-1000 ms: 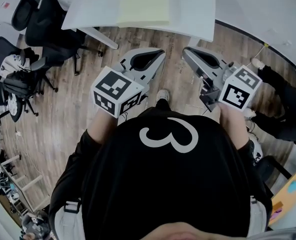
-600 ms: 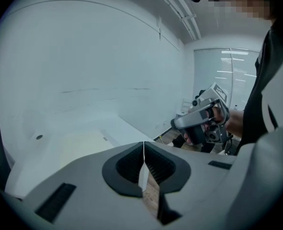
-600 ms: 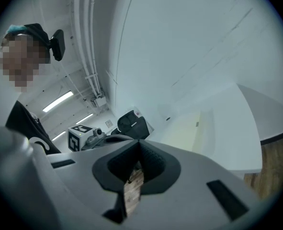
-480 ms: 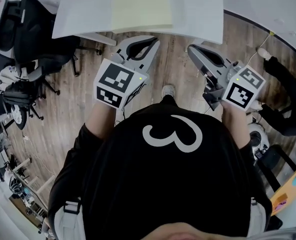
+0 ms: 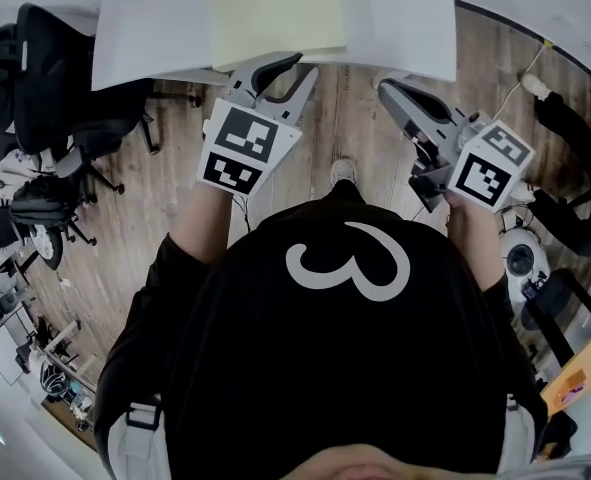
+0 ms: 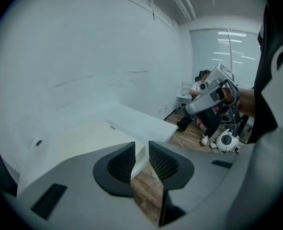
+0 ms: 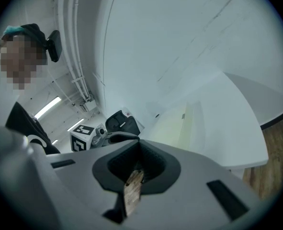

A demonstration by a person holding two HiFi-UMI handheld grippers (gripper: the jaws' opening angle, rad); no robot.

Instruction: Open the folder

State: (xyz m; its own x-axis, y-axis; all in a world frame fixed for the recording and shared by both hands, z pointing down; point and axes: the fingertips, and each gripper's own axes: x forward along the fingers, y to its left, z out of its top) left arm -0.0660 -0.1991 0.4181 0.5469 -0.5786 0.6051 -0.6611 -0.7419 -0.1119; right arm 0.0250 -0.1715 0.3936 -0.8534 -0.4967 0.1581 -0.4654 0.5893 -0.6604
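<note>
Beneath and around the worktop [image 5: 405, 18] spreads a wood-plank floor [image 5: 125, 238], the largest thing in sight. The worktop is white and wide and fills the top of the head view. Its near edge faces the person [image 5: 345, 368] holding both tools, whose black shirt with a white looping mark stands back from that edge.

Black office chairs [image 5: 65, 78] crowd the floor off the worktop's left end. Off its right end, a second person [image 5: 575, 198] in dark clothes is partly in view. A round white device [image 5: 521, 260] sits on the floor beside them, farther back from the worktop.

The folder [image 5: 275, 8] lies flat on the worktop, close to the near edge and left of the worktop's middle. One plain pale yellow face is turned up.

The left gripper [image 6: 141, 143] is held just short of the worktop's near edge, directly in front of the folder, and touches neither. Its jaws have just been opening and now stand slightly spread. Only the worktop's edge and the floor show through the narrow gap, and nothing is between the pads.

The right gripper [image 7: 140, 145] is also just short of the near edge, facing the bare white stretch of worktop to the right of the folder, apart from both. Its jaws are pressed together at the pads and grip nothing. A sliver of floor shows through the slot lower down.

On each gripper, the marker cube sits at the end turned away from the worktop.
</note>
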